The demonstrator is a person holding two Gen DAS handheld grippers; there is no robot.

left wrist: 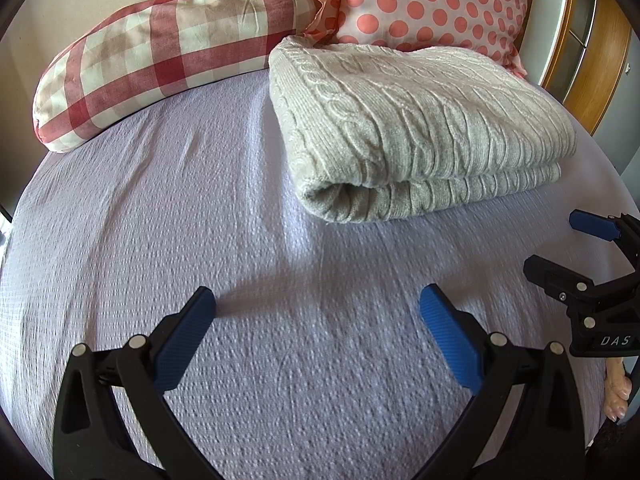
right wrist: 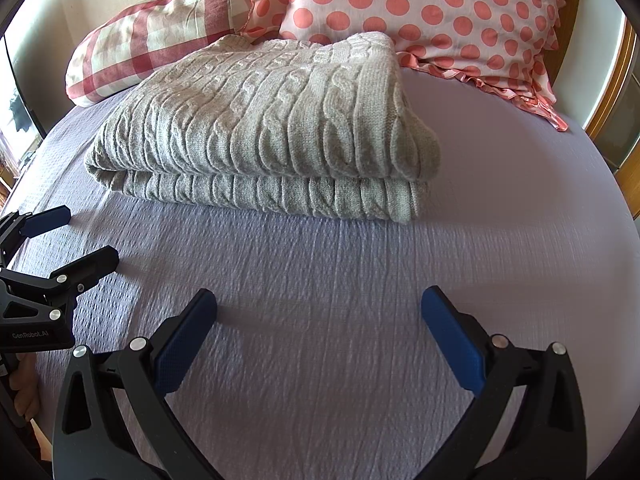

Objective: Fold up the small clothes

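Observation:
A grey cable-knit sweater point(left wrist: 412, 128) lies folded into a thick rectangle on the lilac bed cover point(left wrist: 200, 200). It also shows in the right wrist view point(right wrist: 272, 128), ahead of the fingers. My left gripper point(left wrist: 318, 312) is open and empty, low over bare cover, to the near left of the sweater. My right gripper point(right wrist: 319, 312) is open and empty, in front of the sweater's near edge. Each gripper shows in the other's view: the right gripper point(left wrist: 568, 248) at the right edge, the left gripper point(right wrist: 76, 236) at the left edge.
A red-and-cream checked pillow point(left wrist: 160, 44) and a pink polka-dot pillow point(left wrist: 424, 0) lie at the head of the bed, behind the sweater. A wooden frame point(left wrist: 592, 60) stands at the bed's right side. The bed cover point(right wrist: 500, 200) stretches right of the sweater.

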